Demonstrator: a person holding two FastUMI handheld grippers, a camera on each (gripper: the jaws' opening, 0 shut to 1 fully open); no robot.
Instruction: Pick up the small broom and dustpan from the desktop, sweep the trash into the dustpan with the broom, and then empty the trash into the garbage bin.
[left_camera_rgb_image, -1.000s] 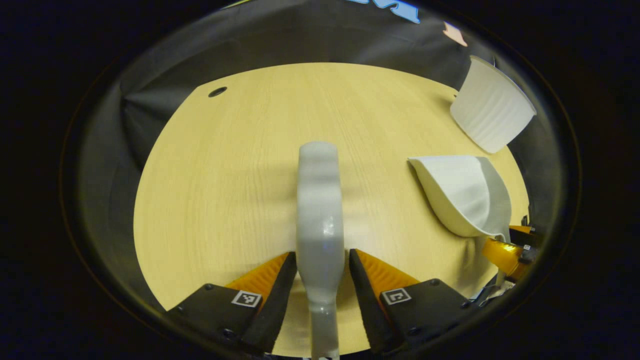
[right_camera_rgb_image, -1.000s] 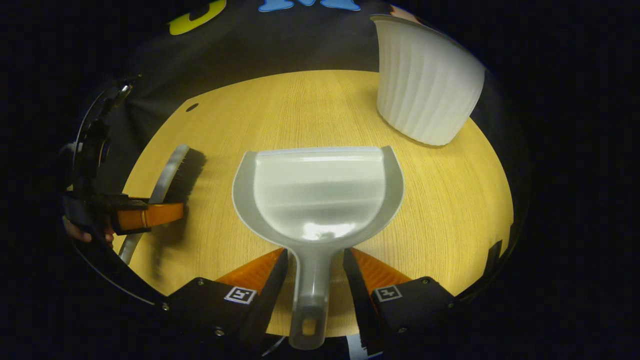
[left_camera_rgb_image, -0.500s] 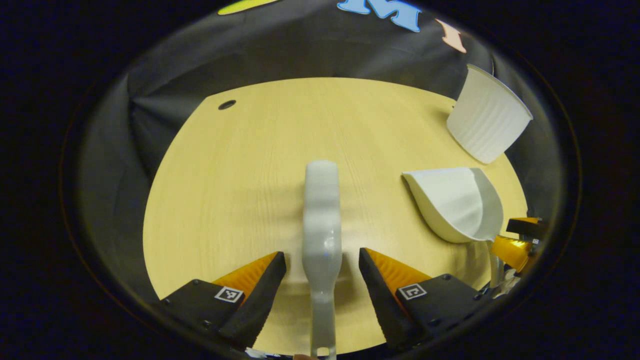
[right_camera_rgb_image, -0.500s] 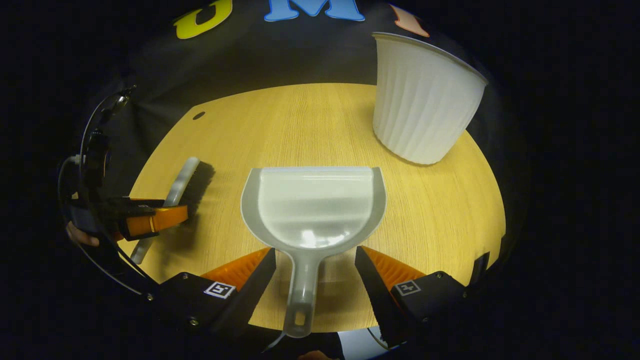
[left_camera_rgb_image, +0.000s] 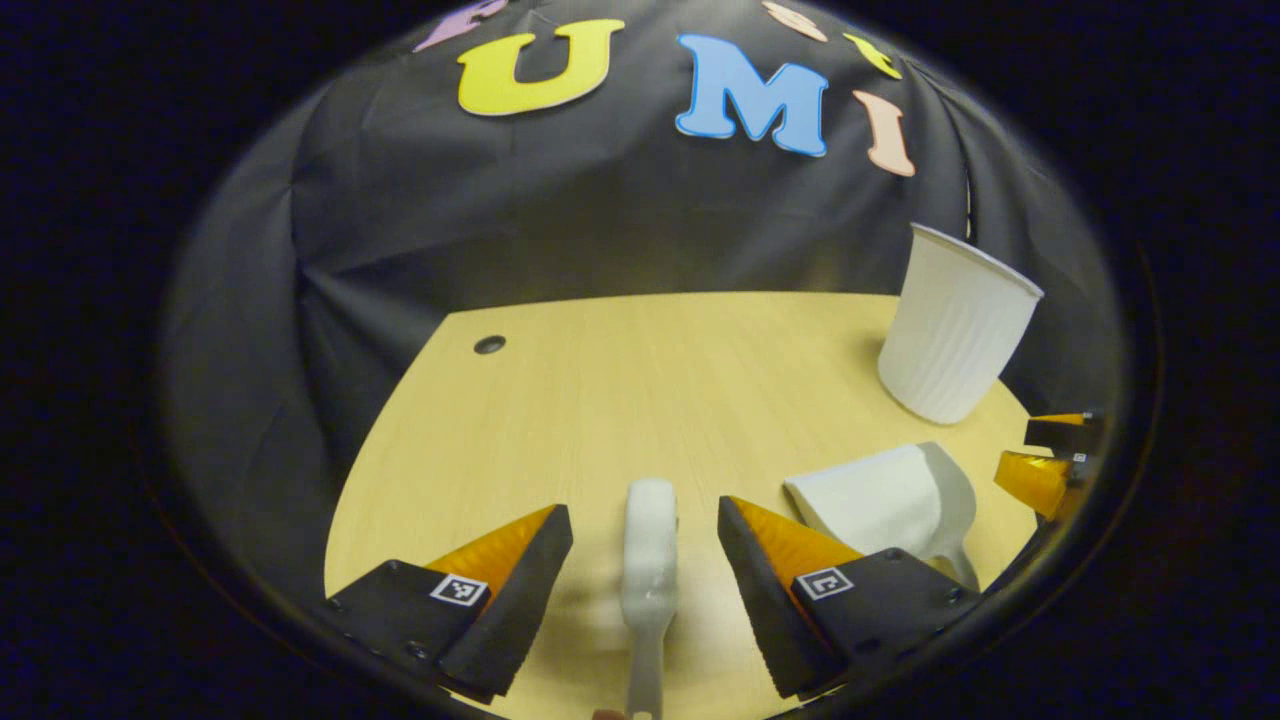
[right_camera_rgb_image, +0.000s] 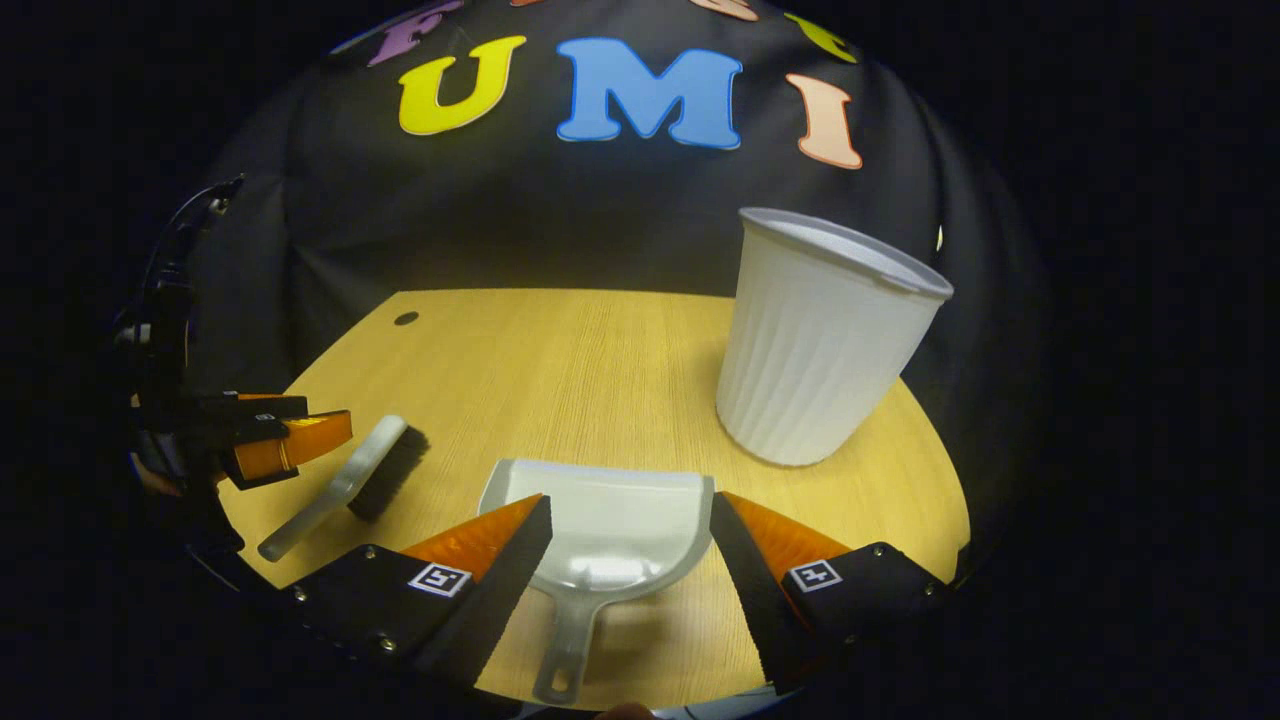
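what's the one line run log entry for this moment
left gripper: open, above broom | right gripper: open, above dustpan | both lie on desk | bin: upright

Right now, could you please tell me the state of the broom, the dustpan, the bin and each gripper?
Broom: lying on the table, released.
Dustpan: flat on the table, looks empty, not held.
Bin: upright, open-topped; inside not visible.
Left gripper: open, fingers apart on either side of the broom.
Right gripper: open, fingers apart over the dustpan.
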